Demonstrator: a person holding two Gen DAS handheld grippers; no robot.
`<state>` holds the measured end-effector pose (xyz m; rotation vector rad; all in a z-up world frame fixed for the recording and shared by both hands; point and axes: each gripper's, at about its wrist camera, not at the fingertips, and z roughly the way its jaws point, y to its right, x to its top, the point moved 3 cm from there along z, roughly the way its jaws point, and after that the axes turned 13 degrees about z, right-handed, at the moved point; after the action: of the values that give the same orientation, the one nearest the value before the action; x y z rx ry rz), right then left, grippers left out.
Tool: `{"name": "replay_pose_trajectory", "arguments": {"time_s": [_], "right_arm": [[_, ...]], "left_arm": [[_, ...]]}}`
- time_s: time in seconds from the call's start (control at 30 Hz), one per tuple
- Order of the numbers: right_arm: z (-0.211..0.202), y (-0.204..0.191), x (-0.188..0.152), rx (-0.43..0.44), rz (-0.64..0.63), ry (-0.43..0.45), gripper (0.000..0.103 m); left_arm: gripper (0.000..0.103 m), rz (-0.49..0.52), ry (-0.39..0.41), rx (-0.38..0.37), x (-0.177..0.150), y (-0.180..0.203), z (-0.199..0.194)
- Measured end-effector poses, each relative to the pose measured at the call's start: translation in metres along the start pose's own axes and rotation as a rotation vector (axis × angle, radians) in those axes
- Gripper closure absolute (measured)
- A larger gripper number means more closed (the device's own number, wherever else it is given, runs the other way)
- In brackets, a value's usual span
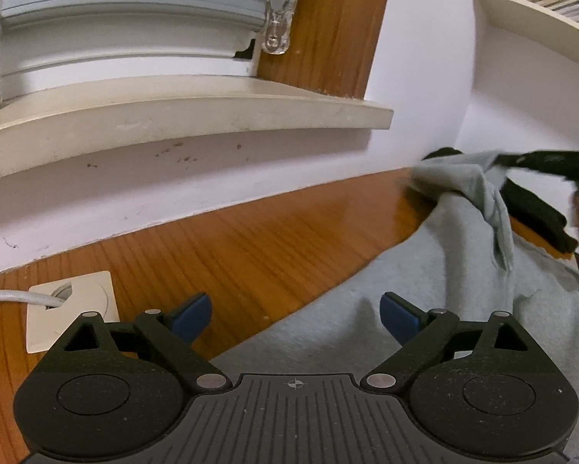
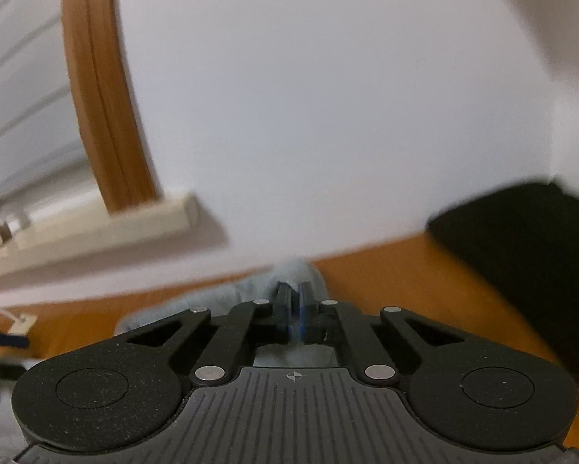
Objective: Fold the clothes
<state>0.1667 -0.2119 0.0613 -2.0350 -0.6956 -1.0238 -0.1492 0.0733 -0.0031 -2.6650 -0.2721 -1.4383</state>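
Grey garment [image 1: 424, 290] lies on the wooden table [image 1: 231, 239], spread from 6 to 3 o'clock in the left wrist view, one corner lifted at 2 o'clock. Right gripper [image 2: 296, 301]: jaws closed, pinching that grey cloth; a black garment [image 2: 521, 239] sits at its 3 o'clock. Left gripper [image 1: 295, 315]: jaws wide, nothing between, hovering over the garment's near edge.

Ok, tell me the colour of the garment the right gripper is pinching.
Light grey garment, clearest in the left wrist view.
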Motion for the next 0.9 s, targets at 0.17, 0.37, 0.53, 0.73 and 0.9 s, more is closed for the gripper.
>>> {"name": "replay_pose_trajectory", "arguments": {"time_s": [0.17,0.37,0.53,0.73,0.9], "right_arm": [[-0.087,-0.015,0.029,-0.091,-0.074,0.159,0.1],[-0.211,-0.035,0.06,-0.222,-0.143,0.297,0.1],[-0.265,-0.035,0.049,-0.333,-0.2,0.224,0.099],[-0.253,-0.013,0.012,-0.35,-0.188,0.054,0.085],[-0.192,-0.004,-0.01,-0.269,-0.16,-0.021,0.081]], "left_arm": [[0.007,-0.007,-0.003,0.009,0.0,-0.001,0.0],[0.005,-0.019,0.0,0.0,0.001,-0.002,0.0],[0.005,-0.026,-0.003,-0.003,0.001,-0.003,0.0],[0.004,-0.018,-0.008,-0.003,0.001,-0.001,0.001],[0.003,-0.02,-0.013,-0.002,0.001,-0.001,0.001]]}}
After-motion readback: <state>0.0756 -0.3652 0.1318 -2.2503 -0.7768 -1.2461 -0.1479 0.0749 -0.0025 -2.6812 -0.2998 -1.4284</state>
